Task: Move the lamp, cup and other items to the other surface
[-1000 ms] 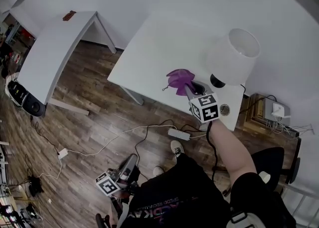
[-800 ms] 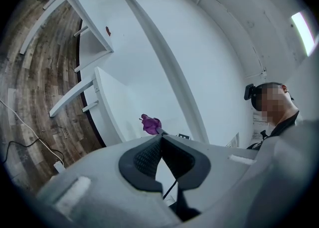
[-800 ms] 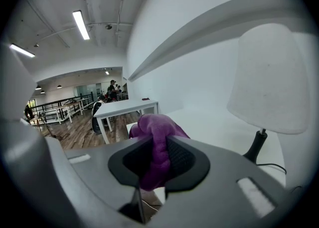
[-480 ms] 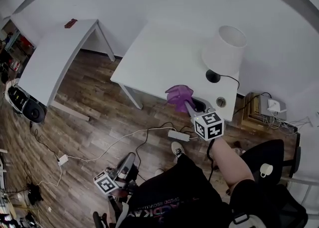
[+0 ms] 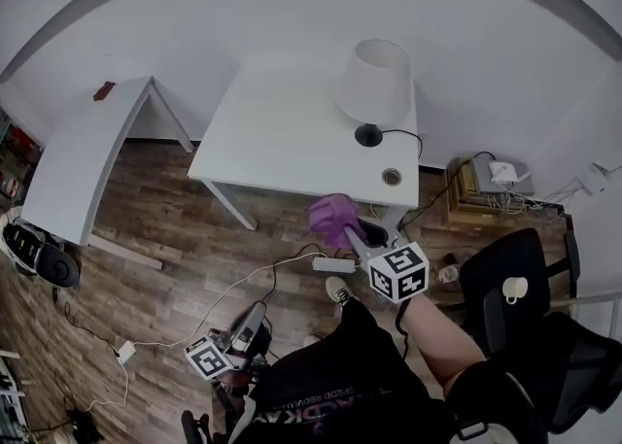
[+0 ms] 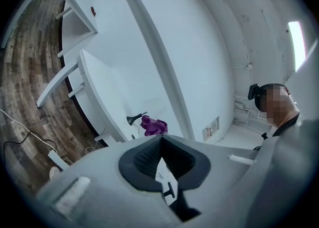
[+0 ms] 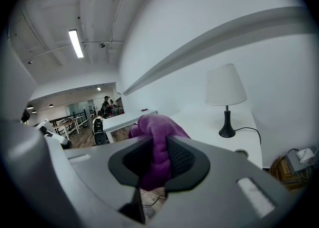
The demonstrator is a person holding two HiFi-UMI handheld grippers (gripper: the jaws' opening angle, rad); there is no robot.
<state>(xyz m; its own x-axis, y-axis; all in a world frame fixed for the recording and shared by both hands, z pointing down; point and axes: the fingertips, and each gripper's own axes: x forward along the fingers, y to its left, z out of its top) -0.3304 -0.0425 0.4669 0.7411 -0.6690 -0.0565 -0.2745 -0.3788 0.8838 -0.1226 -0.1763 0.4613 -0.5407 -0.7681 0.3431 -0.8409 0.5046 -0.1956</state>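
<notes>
My right gripper (image 5: 352,238) is shut on a bunched purple cloth (image 5: 333,216), held in the air just off the front edge of the white table (image 5: 282,141), over the wooden floor. In the right gripper view the cloth (image 7: 157,132) fills the gap between the pads and bulges out past the right gripper (image 7: 158,159). A white-shaded lamp (image 5: 374,83) on a black base stands at the table's back right, beside a small round object (image 5: 392,177). Low at my left side, the left gripper (image 5: 255,321) shows nothing in it; its pads meet in the left gripper view (image 6: 160,144).
A second white table (image 5: 83,155) stands to the left with a small reddish object (image 5: 103,91) on it. A power strip (image 5: 333,264) and cables lie on the floor. A black office chair (image 5: 515,287) is at my right, and a black bag (image 5: 34,253) far left.
My right gripper has pulled back from the table top with the purple cloth, now past the front edge. The lamp stays on the table. The left gripper has shifted slightly.
</notes>
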